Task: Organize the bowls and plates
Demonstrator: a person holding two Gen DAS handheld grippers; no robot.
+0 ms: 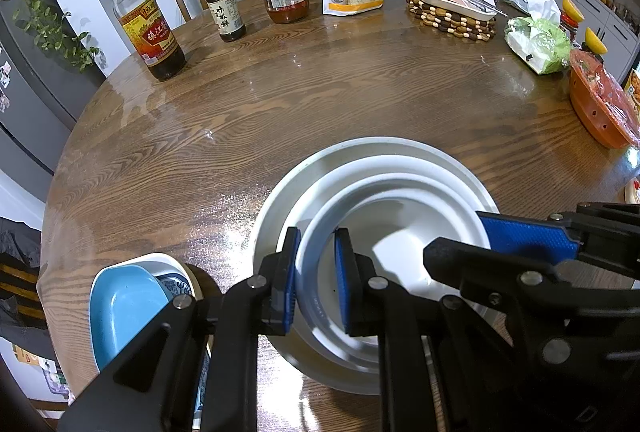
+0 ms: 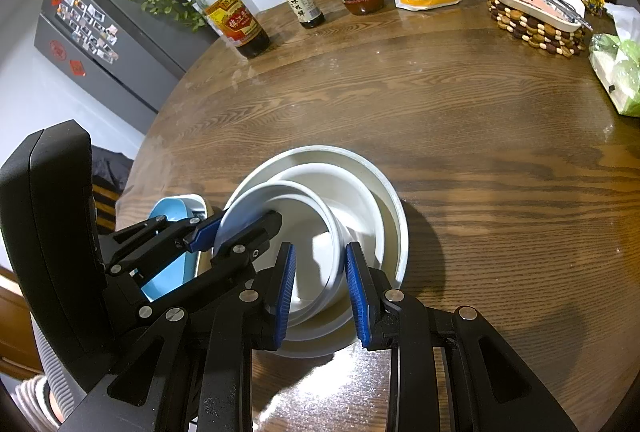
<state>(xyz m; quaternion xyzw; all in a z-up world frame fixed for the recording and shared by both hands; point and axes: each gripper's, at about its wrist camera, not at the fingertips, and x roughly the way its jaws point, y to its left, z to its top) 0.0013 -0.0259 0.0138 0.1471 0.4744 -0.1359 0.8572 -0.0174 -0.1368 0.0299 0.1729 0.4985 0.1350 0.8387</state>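
Where both grippers meet, three white bowls (image 1: 372, 167) sit nested.

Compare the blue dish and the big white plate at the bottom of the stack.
The blue dish is light blue; the big white plate is white. The blue dish looks squarish with rounded corners, while the big white plate is round. The blue dish holds nothing visible, whereas the big white plate carries smaller white dishes nested in it. The blue dish sits left of the big white plate. Both rest near the wooden table's front edge.
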